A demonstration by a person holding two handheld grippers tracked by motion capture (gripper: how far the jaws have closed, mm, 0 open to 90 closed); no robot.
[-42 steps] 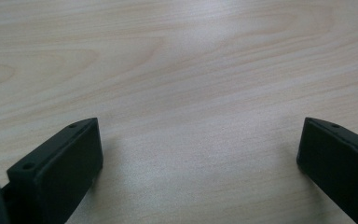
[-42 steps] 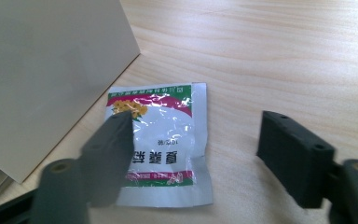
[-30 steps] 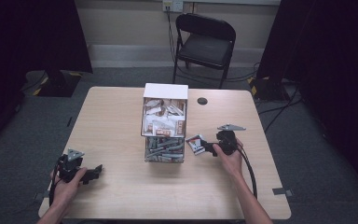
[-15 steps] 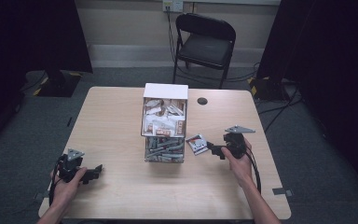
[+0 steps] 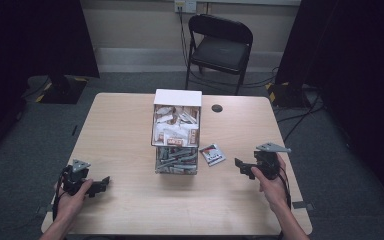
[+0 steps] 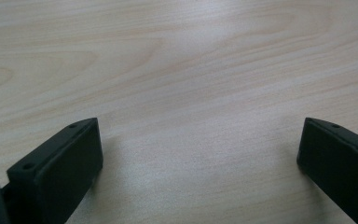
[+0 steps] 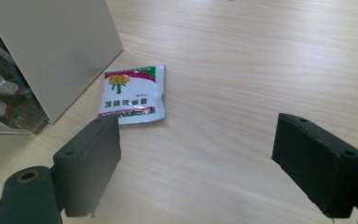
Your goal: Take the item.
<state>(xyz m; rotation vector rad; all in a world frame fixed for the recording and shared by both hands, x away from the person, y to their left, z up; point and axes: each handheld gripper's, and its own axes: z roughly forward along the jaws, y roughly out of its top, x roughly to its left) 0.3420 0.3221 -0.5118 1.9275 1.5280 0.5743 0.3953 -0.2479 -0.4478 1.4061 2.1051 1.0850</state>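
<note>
The wooden table (image 5: 130, 125) carries, at its middle, a two-tier display box (image 5: 177, 131): white packets fill the upper bin, darker ones the clear lower bin. Just beside the box's right wall, flat on the wood, lies a single sachet (image 7: 133, 95) with a white face, green and red edges and a yellow flower print. The right gripper (image 7: 196, 156) points at it from a short way off, jaws spread wide and empty. The left gripper (image 6: 198, 161) rests near the table's front left corner, jaws equally wide, holding nothing. The step in hand looks like fetching the loose sachet; next the right gripper must advance, straddle an edge and pinch it thinly.
</note>
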